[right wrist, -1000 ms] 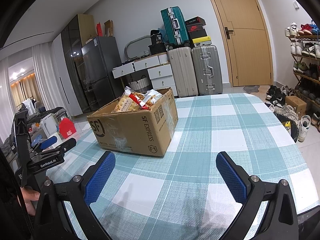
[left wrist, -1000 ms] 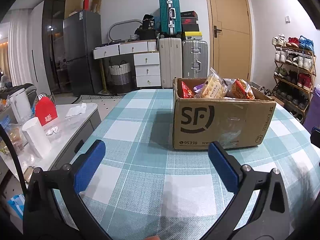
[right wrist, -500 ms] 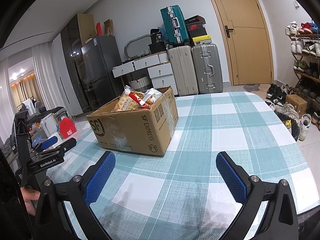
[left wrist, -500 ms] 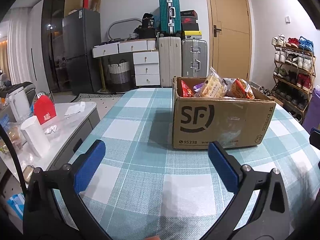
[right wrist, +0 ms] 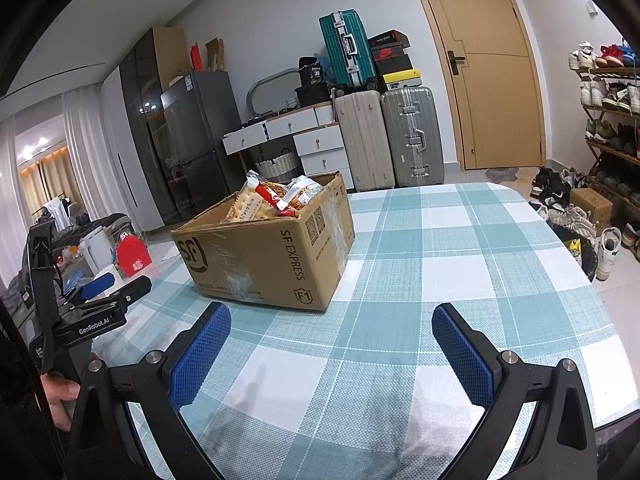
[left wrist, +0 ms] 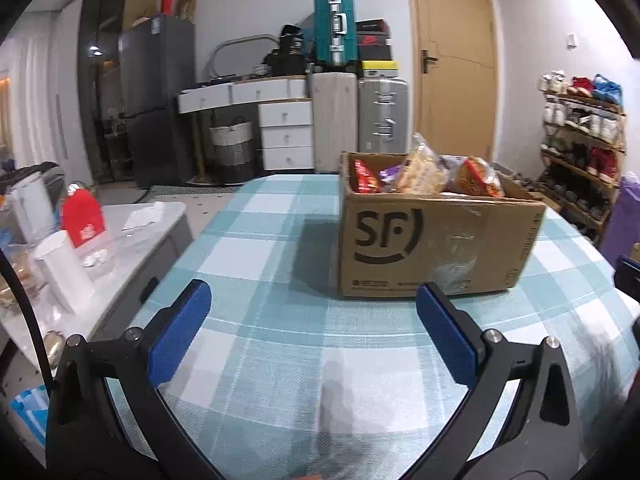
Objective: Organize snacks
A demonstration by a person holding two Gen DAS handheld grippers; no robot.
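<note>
A brown SF Express cardboard box [left wrist: 436,240] stands open on the teal checked tablecloth [left wrist: 280,344]; it also shows in the right wrist view [right wrist: 264,256]. Several snack packets [left wrist: 424,172] stick up from it, also seen in the right wrist view [right wrist: 272,200]. My left gripper [left wrist: 312,328] is open and empty, short of the box's near side. My right gripper [right wrist: 332,344] is open and empty, near the box's front corner. The left gripper also shows at the left of the right wrist view [right wrist: 96,308].
A white side counter [left wrist: 120,240] with a red carton [left wrist: 82,216] and a white cup [left wrist: 64,268] stands left of the table. Suitcases [right wrist: 388,140], drawers and a fridge line the back wall. A shoe rack [right wrist: 612,120] is at the right, past the table edge.
The left wrist view has shifted slightly and is a little blurred. The right gripper has barely moved. Both grippers stay open.
</note>
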